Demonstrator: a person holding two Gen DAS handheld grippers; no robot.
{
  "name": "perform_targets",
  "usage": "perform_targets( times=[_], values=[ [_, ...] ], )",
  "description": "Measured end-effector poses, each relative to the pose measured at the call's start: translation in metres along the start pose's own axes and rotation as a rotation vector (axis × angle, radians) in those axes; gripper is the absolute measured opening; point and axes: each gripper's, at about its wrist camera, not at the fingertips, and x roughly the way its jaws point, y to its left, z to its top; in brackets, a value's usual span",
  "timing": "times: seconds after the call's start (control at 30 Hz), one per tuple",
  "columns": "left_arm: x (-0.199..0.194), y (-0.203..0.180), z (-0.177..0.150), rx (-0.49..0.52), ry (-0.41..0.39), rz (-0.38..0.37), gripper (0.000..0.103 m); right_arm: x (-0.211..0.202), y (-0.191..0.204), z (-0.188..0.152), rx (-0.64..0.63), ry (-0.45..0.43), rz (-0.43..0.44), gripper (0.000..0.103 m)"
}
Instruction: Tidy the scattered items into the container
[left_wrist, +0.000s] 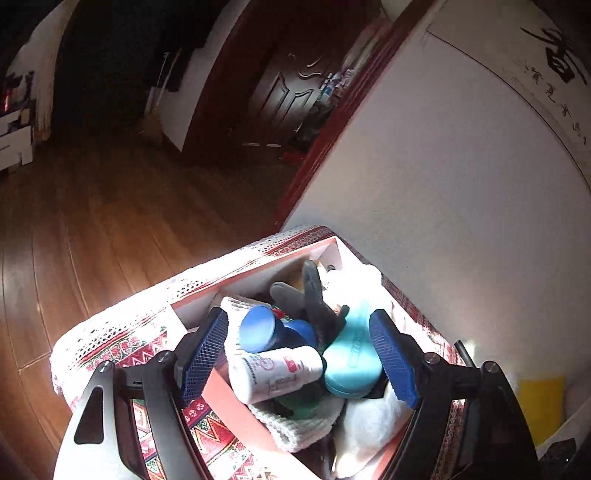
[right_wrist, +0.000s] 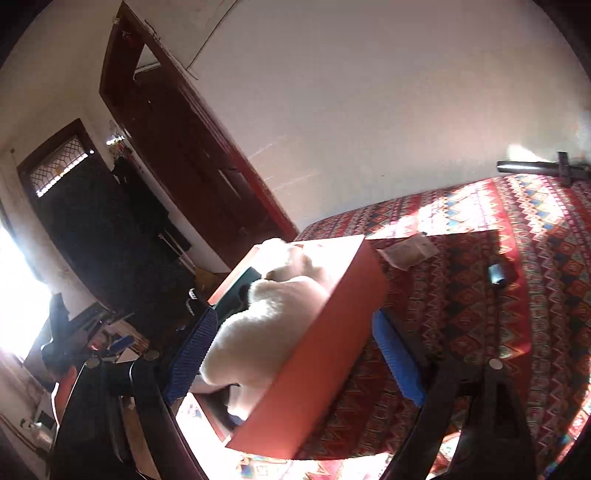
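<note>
Box (left_wrist: 258, 266) nearly full: bottles, gloves, white cloth inside. Small dark cylinder (right_wrist: 496, 275) and clear wrapper (right_wrist: 408, 253) left on table (right_wrist: 480, 332). Both grippers' fingers released, empty.

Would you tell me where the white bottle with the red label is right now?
In the left wrist view, the white bottle lies on its side inside the box, between the blue-capped bottle and the teal container.

Left wrist view looks steeply down from close above into the open red box (left_wrist: 258, 266), facing a doorway and wood floor. Right wrist view sits low beside the same box (right_wrist: 325, 332), looking along its outer wall across the patterned bench cloth (right_wrist: 480, 258). Both share the box.
</note>
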Motion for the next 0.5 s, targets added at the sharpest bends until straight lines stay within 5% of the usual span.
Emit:
perform_targets(
  times=[0.3, 0.5],
  values=[
    [-0.016, -0.185, -0.123, 0.428, -0.028, -0.024, 0.079, -0.147, -0.119, -0.023, 0.019, -0.226, -0.297, 0.098],
    [-0.011, -0.269, -0.213, 0.650, -0.019, -0.064, 0.080, -0.177, -0.184, -0.020, 0.120, -0.212, -0.487, 0.100]
  ],
)
